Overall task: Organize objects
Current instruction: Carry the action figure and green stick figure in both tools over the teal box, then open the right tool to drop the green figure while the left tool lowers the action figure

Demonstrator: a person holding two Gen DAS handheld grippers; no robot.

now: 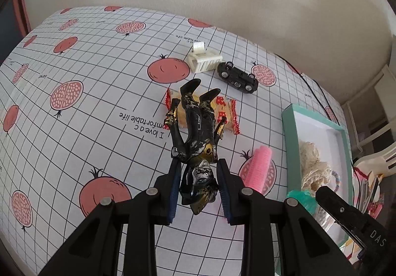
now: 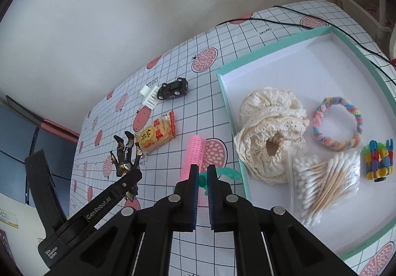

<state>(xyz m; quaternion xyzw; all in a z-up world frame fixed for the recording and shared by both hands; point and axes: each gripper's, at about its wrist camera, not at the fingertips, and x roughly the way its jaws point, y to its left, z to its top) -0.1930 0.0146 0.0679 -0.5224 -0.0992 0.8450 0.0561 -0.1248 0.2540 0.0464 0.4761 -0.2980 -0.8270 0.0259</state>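
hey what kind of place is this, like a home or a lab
Probably a home: a table under a pomegranate-print tablecloth, with household odds and ends such as a toy car, a snack packet and a teal box of hair accessories.

Plastic, lace, fuzzy yarn and crinkly foil on a smooth printed cloth

Centre of the left wrist view: glossy black figure (image 1: 195, 132) with worn gold paint, between matt black fingers (image 1: 173, 191) with ribbed blue pads. Right wrist view, right half: cream lace scrunchie (image 2: 269, 132), fuzzy pastel ring (image 2: 337, 123), wooden-stemmed cotton swabs (image 2: 326, 182) in clear film, in a matt white, teal-edged card box (image 2: 247, 63). Shiny snack wrapper (image 2: 157, 135) centre left.
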